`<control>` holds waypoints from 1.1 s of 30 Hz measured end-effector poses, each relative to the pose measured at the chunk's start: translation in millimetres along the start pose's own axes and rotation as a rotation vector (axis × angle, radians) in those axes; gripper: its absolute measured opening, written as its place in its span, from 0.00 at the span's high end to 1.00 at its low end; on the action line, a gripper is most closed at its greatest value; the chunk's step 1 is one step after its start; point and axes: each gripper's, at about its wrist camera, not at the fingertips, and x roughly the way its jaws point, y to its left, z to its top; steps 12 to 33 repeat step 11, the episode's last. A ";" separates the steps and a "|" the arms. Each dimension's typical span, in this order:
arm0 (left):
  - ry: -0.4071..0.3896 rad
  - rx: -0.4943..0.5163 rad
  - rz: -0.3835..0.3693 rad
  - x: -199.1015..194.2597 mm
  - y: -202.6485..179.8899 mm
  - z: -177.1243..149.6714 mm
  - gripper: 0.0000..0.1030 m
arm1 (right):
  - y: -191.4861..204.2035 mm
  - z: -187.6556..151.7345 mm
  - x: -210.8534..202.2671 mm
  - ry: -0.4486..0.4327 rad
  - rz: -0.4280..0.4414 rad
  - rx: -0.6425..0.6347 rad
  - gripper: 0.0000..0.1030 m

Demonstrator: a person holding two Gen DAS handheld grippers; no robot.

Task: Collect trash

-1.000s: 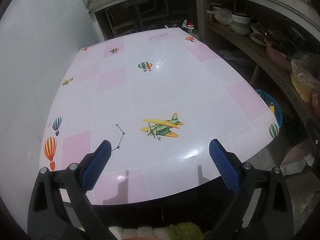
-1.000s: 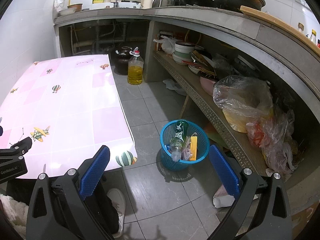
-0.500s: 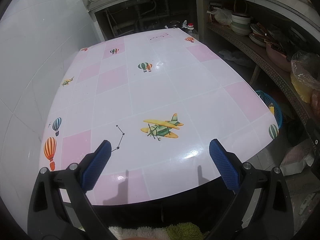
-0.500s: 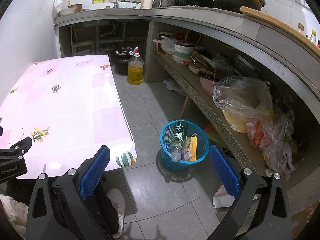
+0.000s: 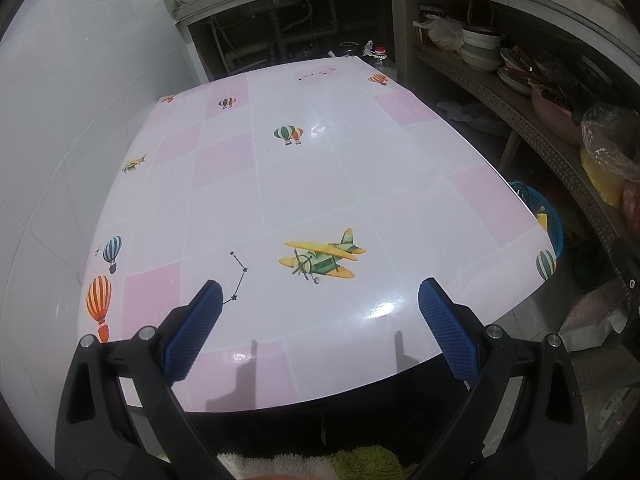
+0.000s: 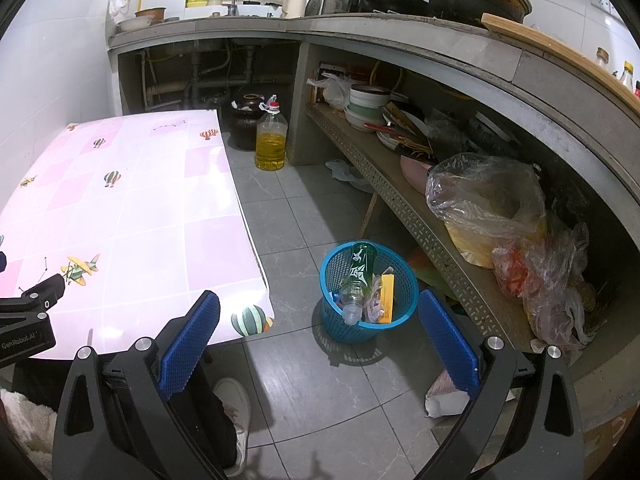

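Sitting on the grey floor tiles at lower centre of the right wrist view, the blue basket (image 6: 366, 292) already holds the trash: a green bottle (image 6: 360, 260), a clear plastic bottle (image 6: 350, 300), a yellow carton (image 6: 386, 298) and some crumpled wrapping. It stands just beside the corner of the pink tabletop (image 5: 304, 184), which fills the middle of the left wrist view and carries nothing but its printed planes and balloons.

Both claws are spread wide and hold nothing: the right claw (image 6: 318, 340) hangs above the floor in front of the basket, the left claw (image 5: 320, 324) hovers over the near edge of the tabletop.

My guess is the collecting is about finished. Anything further would mean hunting for strays, perhaps the crumpled rag (image 6: 346, 172) on the floor by the shelf (image 6: 424, 224) at centre right, though whether that counts as trash I cannot tell.
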 end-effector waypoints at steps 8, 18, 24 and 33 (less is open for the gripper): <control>0.002 -0.001 -0.001 -0.8 -2.4 1.7 0.08 | -0.7 -0.1 0.5 0.000 0.001 -0.001 0.06; 0.001 -0.002 -0.001 -0.9 -2.7 2.2 0.08 | -0.9 -0.2 0.3 -0.001 0.002 -0.001 0.06; 0.001 -0.002 -0.001 -0.9 -2.7 2.2 0.08 | -0.9 -0.2 0.3 -0.001 0.002 -0.001 0.06; 0.001 -0.002 -0.001 -0.9 -2.7 2.2 0.08 | -0.9 -0.2 0.3 -0.001 0.002 -0.001 0.06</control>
